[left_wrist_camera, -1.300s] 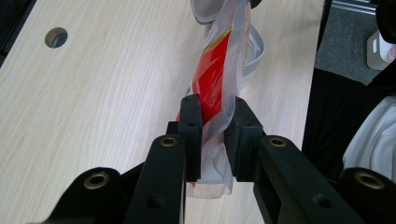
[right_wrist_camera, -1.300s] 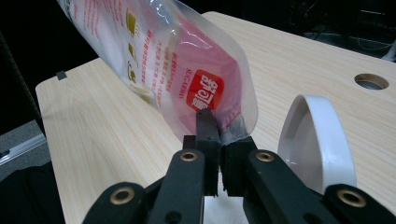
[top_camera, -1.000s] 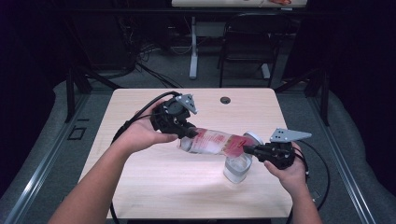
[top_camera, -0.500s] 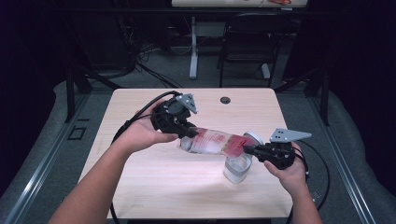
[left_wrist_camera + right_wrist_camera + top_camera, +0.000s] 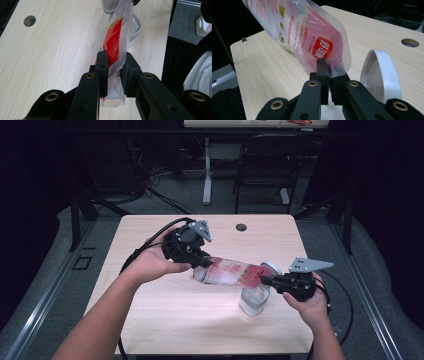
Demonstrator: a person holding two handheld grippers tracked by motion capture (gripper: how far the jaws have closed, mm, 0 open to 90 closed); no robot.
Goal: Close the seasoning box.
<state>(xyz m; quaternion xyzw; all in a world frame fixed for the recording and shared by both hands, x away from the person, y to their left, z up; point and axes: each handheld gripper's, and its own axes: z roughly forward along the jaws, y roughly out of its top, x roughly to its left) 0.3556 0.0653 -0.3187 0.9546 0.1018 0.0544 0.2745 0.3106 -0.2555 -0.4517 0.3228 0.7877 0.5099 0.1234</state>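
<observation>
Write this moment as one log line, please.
left hand-held gripper: shut on pouch | right hand-held gripper: shut on pouch | pouch: tilted over jar

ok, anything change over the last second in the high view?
Nothing visibly changed. The left claw and right claw each grip one end of the clear plastic pouch with the red label, held above the clear jar on the light wooden table, as before.
</observation>
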